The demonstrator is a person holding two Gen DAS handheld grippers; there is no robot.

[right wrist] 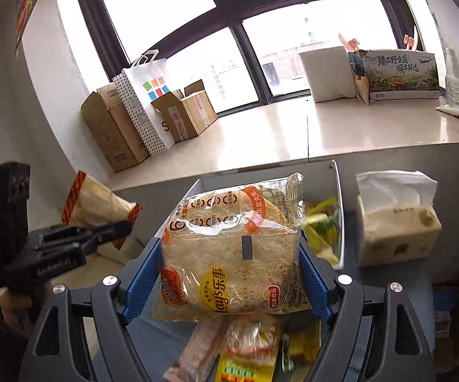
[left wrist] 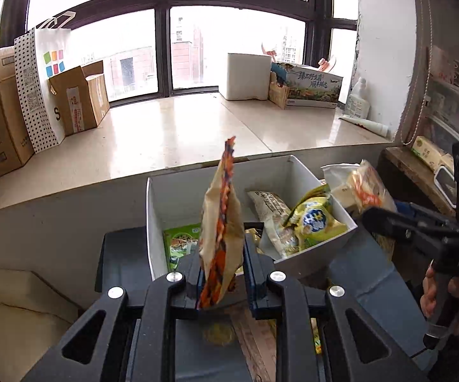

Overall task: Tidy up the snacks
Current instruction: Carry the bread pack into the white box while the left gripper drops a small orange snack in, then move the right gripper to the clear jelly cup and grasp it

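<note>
- Two packets are held: left claw point(left wrist: 221, 273) clamped on an orange packet point(left wrist: 219, 222), right claw point(right wrist: 229, 273) on a rice-cracker pack point(right wrist: 229, 248).
- Each should be lowered well inside the bin point(left wrist: 153, 216) before release.

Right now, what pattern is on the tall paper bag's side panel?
Black dots on white, on the tall paper bag; clearest in the left wrist view.

The snack packet point(left wrist: 219, 222) is tan with an orange-and-dark-blue zigzag edge. The Lay's rice cracker pack point(right wrist: 232, 248) is clear with orange and yellow labels. The storage bin point(left wrist: 293, 172) is white. The paper bag point(left wrist: 43, 86) shows black polka dots and coloured squares. Blue pads point(right wrist: 141, 280) line the black right gripper point(right wrist: 229, 273).
</note>
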